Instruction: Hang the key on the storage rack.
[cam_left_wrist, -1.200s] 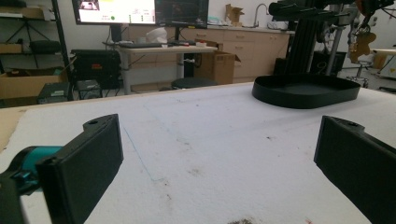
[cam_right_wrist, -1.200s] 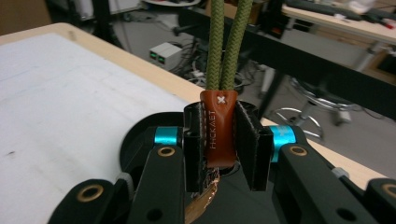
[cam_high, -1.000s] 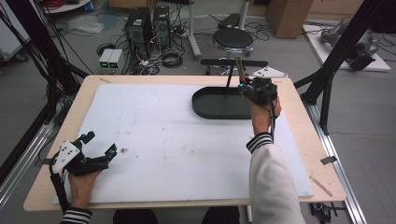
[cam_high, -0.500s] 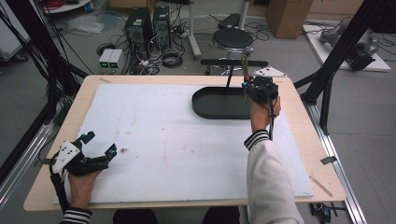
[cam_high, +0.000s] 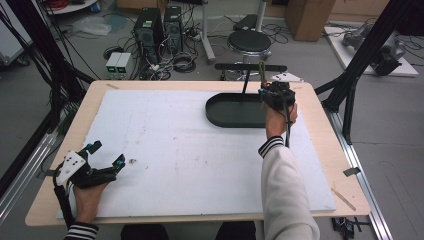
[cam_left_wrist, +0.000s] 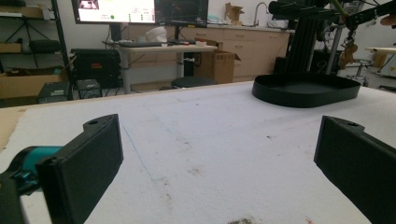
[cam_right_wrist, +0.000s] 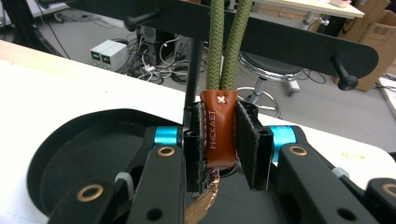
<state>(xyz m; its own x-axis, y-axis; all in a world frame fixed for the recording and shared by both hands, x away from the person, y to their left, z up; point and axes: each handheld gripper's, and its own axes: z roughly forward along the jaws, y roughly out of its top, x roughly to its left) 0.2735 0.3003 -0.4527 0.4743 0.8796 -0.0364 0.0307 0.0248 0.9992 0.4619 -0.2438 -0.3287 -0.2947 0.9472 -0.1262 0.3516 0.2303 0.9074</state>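
— Where was the keychain?
— Its brown leather tab (cam_right_wrist: 218, 128) sat pinched in the right tongs (cam_right_wrist: 221, 140), olive cord loop (cam_right_wrist: 229, 44) upward, over the black tray (cam_high: 235, 111) beneath the peg rack (cam_right_wrist: 280, 44); probably to hang it.
— And the left tongs (cam_high: 106, 156)?
— Spread wide, idle on the desk (cam_high: 200, 150).

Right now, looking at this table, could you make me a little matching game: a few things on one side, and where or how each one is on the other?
Things:
1. left gripper
2. right gripper
3. black tray
4. green cord

Place or state:
A. runs up out of the brown leather tab
B. lies at the far right of the white mat
C. open, low at the mat's near left corner
D. shut on the brown leather tab, above the tray

Pairs: 1-C, 2-D, 3-B, 4-A
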